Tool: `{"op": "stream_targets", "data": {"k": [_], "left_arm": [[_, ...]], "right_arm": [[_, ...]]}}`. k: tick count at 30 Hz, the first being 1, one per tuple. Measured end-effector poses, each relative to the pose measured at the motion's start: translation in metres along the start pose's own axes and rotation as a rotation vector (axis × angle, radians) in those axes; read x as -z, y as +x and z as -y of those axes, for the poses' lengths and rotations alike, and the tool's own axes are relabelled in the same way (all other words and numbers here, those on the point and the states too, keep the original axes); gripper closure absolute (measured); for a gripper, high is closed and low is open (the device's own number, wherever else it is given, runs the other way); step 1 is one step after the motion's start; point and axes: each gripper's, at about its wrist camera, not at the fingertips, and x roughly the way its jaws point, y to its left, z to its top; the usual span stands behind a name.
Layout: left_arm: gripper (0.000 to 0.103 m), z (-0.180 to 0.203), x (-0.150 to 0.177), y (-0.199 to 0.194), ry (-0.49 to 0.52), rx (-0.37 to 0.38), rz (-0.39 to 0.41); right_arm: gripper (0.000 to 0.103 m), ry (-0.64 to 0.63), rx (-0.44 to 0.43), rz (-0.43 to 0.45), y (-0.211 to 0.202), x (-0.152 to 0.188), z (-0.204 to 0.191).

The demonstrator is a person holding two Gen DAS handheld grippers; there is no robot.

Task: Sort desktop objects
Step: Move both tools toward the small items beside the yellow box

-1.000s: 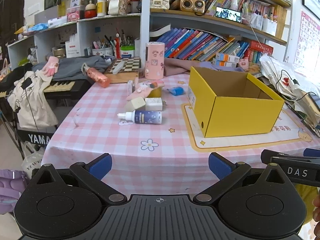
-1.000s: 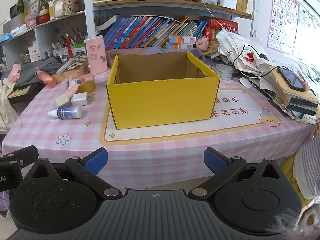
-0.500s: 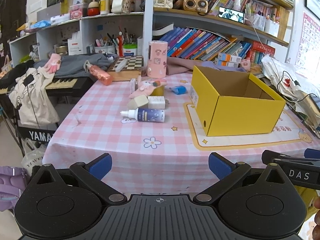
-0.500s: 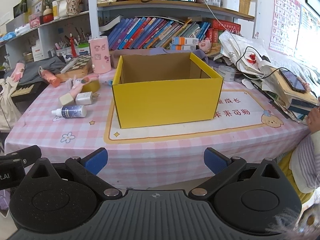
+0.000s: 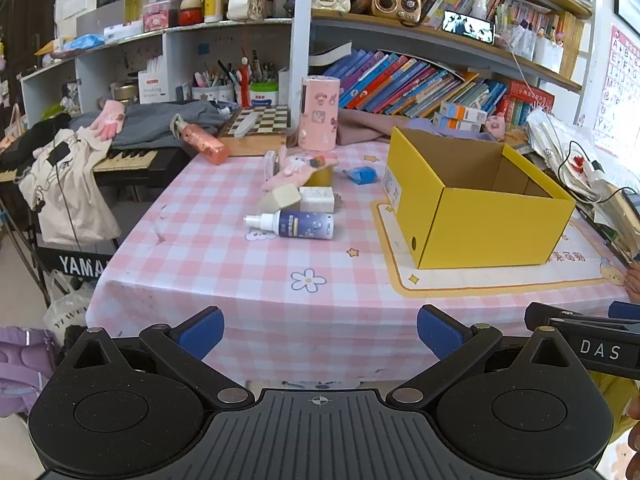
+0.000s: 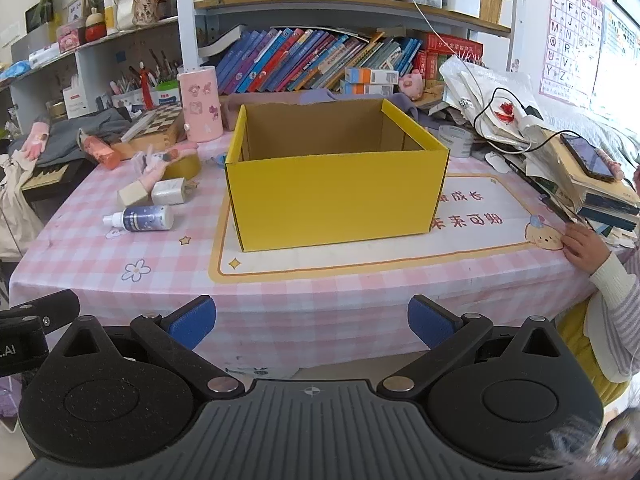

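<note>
Two open tools in front of a messy tabletop with a yellow box.

Left tool [image 5: 318,330] and right tool [image 6: 311,318] both wide open, holding nothing, low by the near edge of the tabletop [image 6: 320,292]. Yellow box [image 6: 336,196] open on top, standing on a white mat [image 6: 372,252] with a yellow border, nothing to see inside. Left of the box, a small spray bottle [image 5: 294,224] lying on its side. Just behind the bottle, a tan block [image 5: 279,199] touching a little white box [image 5: 317,199]. Farther back, a pink plush toy [image 5: 298,166] draped on a yellow pot, and a blue thing [image 5: 362,175] near the box's corner. Tall pink cup [image 5: 319,118] upright at the back. A hand [image 6: 582,246] resting on the right edge of the tabletop.
</note>
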Motion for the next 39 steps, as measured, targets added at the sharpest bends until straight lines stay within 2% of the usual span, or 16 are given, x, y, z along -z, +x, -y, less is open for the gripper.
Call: {"op": "stream_targets", "data": {"k": [10, 39], "left_arm": [[0.0, 0.0051, -0.0019, -0.0009, 0.036, -0.008, 0.006], [0.0, 0.0028, -0.0017, 0.0066, 0.033, 0.005, -0.035]], "right_arm": [[0.0, -0.003, -0.011, -0.003, 0.0021, 0.0009, -0.0021], [0.0, -0.022, -0.025, -0.016, 0.0069, -0.0002, -0.0072]]}}
